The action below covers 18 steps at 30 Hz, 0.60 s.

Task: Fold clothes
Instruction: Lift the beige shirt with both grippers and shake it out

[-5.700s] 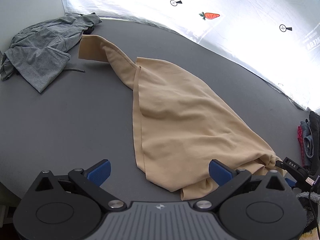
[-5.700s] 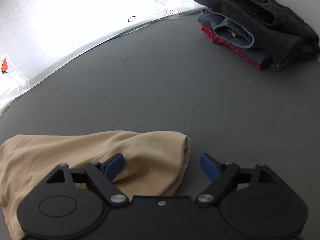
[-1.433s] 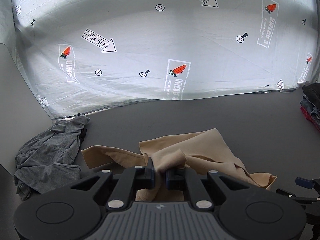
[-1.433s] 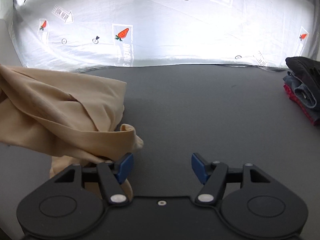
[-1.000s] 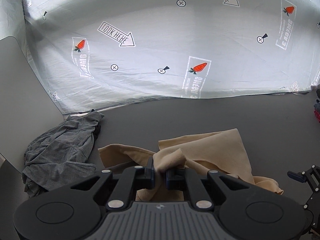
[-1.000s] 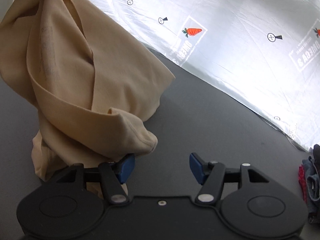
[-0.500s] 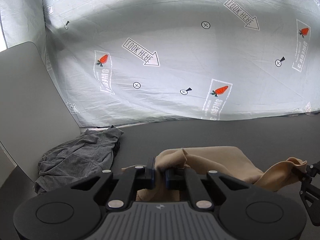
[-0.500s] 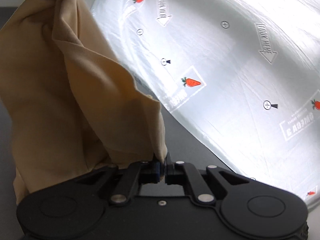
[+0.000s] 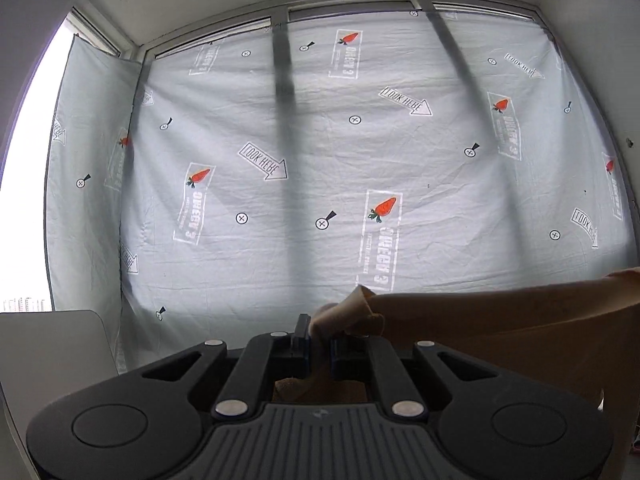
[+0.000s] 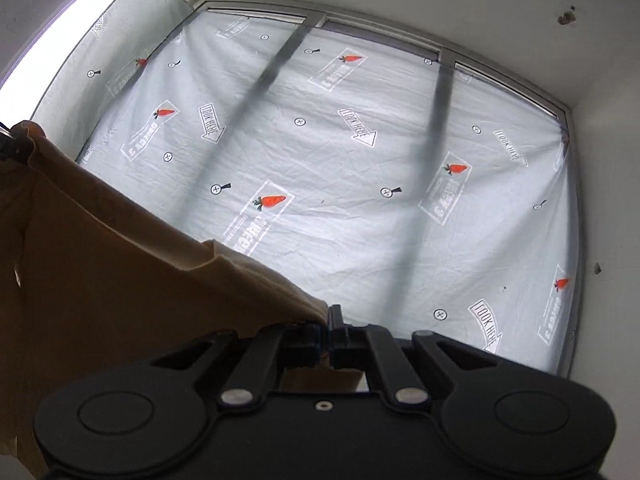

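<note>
A tan garment [image 9: 500,328] hangs in the air, stretched between my two grippers. My left gripper [image 9: 319,340] is shut on one corner of it, and the cloth runs off to the right edge of the left wrist view. My right gripper [image 10: 326,334] is shut on another corner of the tan garment [image 10: 120,280], which spreads to the left. Far up at the left of the right wrist view the left gripper [image 10: 10,144] shows small, holding the other corner. The table and the other clothes are out of sight.
Both cameras point up at the printed white backdrop sheet [image 9: 360,168] over the window [image 10: 360,184]. A grey panel [image 9: 52,344] stands at the lower left of the left wrist view. White wall and ceiling [image 10: 600,120] lie to the right.
Both grippers have risen and tilted upward, lifting the tan garment clear of the table and spreading it taut between them. The table and grey clothes have dropped out of view.
</note>
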Each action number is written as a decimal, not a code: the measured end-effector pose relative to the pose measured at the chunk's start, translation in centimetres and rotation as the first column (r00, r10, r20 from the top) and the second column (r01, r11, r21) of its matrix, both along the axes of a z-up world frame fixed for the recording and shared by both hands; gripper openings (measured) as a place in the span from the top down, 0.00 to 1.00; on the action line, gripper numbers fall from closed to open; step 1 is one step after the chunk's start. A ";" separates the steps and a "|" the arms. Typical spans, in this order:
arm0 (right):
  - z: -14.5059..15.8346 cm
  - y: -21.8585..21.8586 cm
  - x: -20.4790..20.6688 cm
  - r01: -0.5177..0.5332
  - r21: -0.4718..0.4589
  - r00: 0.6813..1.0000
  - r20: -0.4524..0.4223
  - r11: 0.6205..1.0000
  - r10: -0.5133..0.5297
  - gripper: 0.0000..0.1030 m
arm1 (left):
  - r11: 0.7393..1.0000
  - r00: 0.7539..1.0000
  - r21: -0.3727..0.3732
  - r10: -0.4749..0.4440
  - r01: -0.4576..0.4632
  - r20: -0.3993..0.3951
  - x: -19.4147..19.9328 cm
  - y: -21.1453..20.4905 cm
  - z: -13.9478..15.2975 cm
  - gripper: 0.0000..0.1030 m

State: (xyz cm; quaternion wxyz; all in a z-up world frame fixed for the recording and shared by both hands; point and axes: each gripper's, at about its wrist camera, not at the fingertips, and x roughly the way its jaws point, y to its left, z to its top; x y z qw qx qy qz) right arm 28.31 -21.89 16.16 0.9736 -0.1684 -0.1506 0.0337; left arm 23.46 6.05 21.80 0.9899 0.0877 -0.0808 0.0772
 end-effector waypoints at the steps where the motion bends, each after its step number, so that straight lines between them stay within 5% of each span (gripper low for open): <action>1: 0.3 -0.5 -1.3 0.002 0.002 1.000 0.021 1.000 -0.003 0.97 | 1.000 1.000 0.020 -0.009 0.008 0.028 -1.1 -0.6 0.5 0.90; 8: 3.4 -4.0 -10.0 -0.061 0.033 0.994 0.094 0.998 0.057 0.97 | 0.988 0.984 0.150 -0.043 0.016 0.175 -9.3 -3.2 2.4 0.90; 13: 3.9 -5.4 -14.5 -0.109 0.035 0.990 0.098 0.993 0.106 0.96 | 0.987 0.985 0.160 -0.037 0.010 0.169 -12.5 -4.2 2.2 0.90; 18: 3.4 -6.4 -13.7 -0.123 0.065 0.992 0.050 0.990 0.119 0.96 | 0.988 0.996 0.155 -0.018 0.004 0.088 -11.5 -4.9 1.0 0.87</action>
